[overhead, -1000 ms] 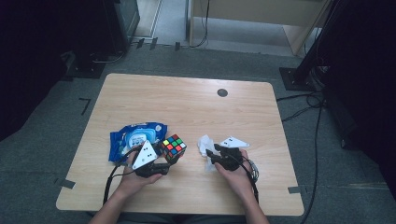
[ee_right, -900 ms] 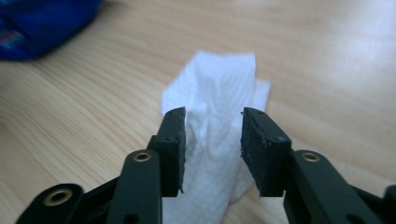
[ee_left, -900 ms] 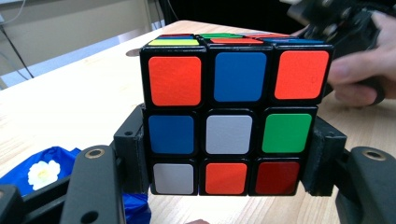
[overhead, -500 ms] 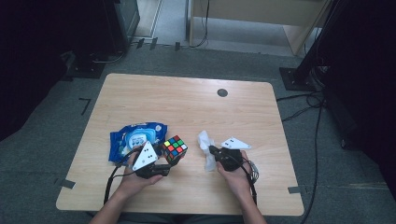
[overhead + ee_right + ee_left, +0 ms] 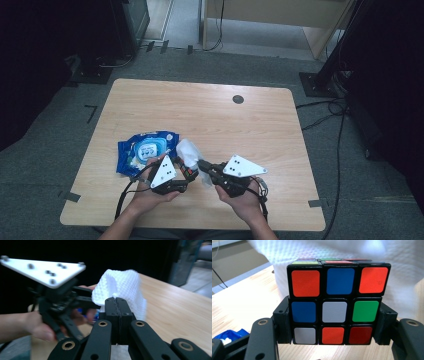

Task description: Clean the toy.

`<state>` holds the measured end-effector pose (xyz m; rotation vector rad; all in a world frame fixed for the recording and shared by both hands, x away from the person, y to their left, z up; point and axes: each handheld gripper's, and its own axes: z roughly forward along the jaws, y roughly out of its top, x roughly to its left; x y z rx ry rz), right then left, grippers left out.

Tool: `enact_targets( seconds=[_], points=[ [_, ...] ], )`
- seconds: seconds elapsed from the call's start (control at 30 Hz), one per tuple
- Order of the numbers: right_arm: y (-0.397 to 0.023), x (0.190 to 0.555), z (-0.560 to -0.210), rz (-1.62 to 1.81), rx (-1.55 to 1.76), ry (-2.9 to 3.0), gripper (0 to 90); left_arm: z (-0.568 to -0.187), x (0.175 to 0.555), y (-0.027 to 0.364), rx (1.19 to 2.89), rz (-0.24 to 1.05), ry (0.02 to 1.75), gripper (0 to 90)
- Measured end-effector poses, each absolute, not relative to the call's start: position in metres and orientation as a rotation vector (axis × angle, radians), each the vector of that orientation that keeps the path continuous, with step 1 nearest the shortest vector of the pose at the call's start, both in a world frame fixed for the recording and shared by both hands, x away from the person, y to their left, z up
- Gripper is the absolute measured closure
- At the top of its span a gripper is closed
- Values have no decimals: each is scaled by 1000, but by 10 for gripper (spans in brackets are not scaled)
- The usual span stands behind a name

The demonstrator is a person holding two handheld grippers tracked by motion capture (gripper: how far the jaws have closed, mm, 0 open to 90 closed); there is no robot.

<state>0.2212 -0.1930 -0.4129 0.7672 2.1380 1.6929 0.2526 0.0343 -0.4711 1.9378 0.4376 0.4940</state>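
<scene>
White, dimpled cloth (image 5: 120, 287) bunches in your right gripper (image 5: 119, 305), its black jaws pinched together on a fold. Your left gripper (image 5: 333, 323) clamps the cube (image 5: 335, 305) by its sides, the glossy square stickers in orange, blue, white, green and red facing its camera, the cloth draped just behind the cube. Both tools meet above the near middle of the pale wooden table (image 5: 210, 115). At the left lies a crinkled blue wipes pack (image 5: 142, 150).
</scene>
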Motion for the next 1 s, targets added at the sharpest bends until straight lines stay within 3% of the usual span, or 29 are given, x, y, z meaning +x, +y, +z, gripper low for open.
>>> enact_targets(
  seconds=[0.27,0.6,1.0],
  points=[
    [-183,227,-425,1706,836,2151,900,-470,245,27,1938,498,413,344],
    [-213,241,-429,1649,1062,2044,900,-461,251,40,1862,481,475,344],
    [-187,223,-418,1728,859,2155,900,-464,249,37,1911,516,455,344]
  ],
)
